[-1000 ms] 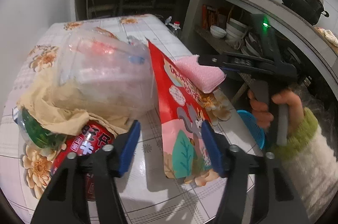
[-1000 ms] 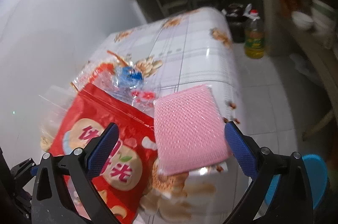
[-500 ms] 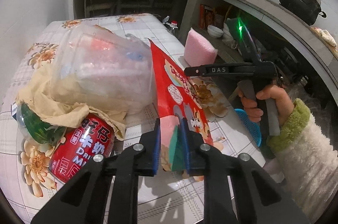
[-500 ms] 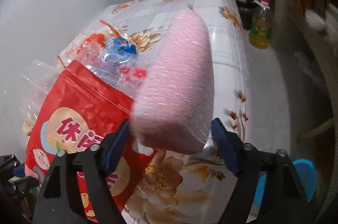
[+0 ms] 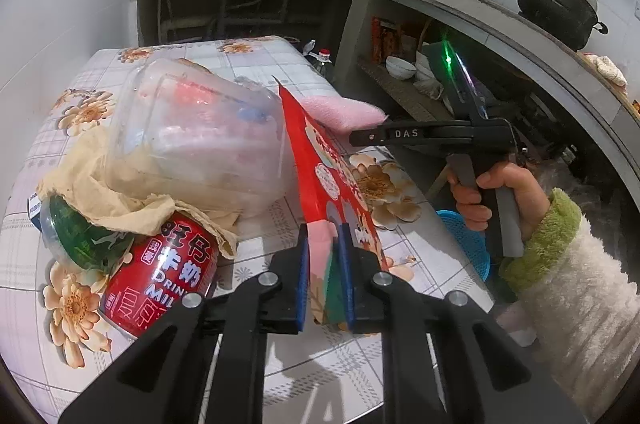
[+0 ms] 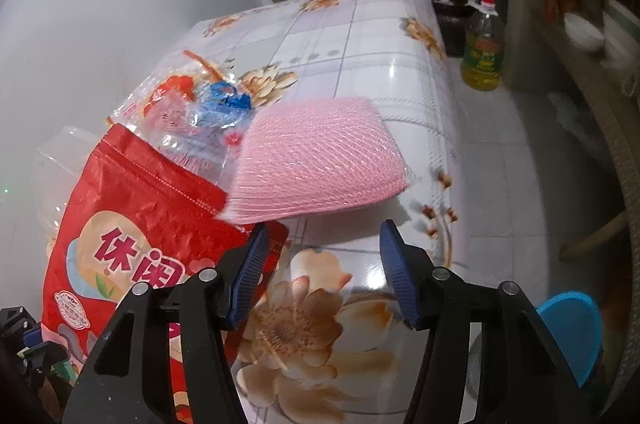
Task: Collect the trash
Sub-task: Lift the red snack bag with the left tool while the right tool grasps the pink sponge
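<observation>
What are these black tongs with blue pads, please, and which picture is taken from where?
They are hand-held grippers, one in each of a person's hands, each with a camera looking along its two fingers. The left view shows the left gripper shut on the lower edge of a red snack bag; its jaws have just been closing. Beside it on the table lie a clear plastic tub, crumpled paper and a red can. The right view shows the right gripper, jaws apart and just been narrowing, with a pink sponge just beyond its tips, not clearly pinched.
</observation>
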A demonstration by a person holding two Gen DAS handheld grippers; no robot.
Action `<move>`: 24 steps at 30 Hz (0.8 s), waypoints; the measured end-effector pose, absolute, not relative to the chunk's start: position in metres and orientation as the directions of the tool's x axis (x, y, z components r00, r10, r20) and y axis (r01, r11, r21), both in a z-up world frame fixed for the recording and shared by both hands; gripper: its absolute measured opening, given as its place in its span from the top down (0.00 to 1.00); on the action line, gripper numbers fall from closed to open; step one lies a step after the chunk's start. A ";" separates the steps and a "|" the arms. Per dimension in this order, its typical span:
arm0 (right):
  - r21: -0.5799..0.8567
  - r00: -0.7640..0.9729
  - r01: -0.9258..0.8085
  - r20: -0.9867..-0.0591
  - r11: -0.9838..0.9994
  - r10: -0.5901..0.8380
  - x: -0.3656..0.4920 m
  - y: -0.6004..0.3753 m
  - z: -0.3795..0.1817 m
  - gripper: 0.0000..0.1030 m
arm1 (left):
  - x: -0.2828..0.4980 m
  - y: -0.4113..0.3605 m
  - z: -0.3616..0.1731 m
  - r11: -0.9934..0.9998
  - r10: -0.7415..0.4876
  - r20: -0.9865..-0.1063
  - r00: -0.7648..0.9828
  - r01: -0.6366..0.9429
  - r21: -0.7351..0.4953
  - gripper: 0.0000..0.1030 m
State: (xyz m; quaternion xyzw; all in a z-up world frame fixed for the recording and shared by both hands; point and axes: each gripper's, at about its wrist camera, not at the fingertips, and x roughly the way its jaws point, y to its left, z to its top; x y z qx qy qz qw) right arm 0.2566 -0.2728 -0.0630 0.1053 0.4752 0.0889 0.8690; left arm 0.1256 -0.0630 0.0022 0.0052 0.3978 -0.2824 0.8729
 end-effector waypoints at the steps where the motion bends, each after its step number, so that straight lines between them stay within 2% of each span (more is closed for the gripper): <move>1: 0.274 0.529 -0.069 -0.805 0.959 0.268 0.253 -0.271 -0.061 0.45 | 0.126 -0.062 0.003 0.840 -0.490 -0.696 0.524 0.498 -0.217 0.88; 2: 0.272 0.529 -0.080 -0.804 0.959 0.272 0.250 -0.271 -0.059 0.38 | 0.125 -0.060 0.003 0.840 -0.491 -0.695 0.525 0.497 -0.218 0.88; 3: 0.258 0.536 -0.097 -0.800 0.961 0.269 0.243 -0.269 -0.053 0.26 | 0.125 -0.060 0.004 0.840 -0.491 -0.695 0.525 0.497 -0.219 0.88; 5: 0.254 0.554 -0.122 -0.785 0.960 0.278 0.233 -0.270 -0.043 0.16 | 0.125 -0.057 0.004 0.841 -0.491 -0.694 0.525 0.494 -0.221 0.88; 9: 0.262 0.600 -0.109 -0.752 0.959 0.274 0.233 -0.281 -0.023 0.09 | 0.124 -0.055 0.003 0.841 -0.494 -0.694 0.524 0.490 -0.228 0.88; 15: 0.227 0.594 -0.037 -0.779 0.973 0.204 0.284 -0.277 -0.027 0.08 | 0.124 -0.054 0.004 0.838 -0.502 -0.688 0.524 0.492 -0.237 0.88; 24: 0.020 0.477 -0.037 -0.878 0.999 0.035 0.337 -0.244 -0.073 0.08 | 0.126 -0.052 0.002 0.830 -0.516 -0.680 0.522 0.501 -0.245 0.89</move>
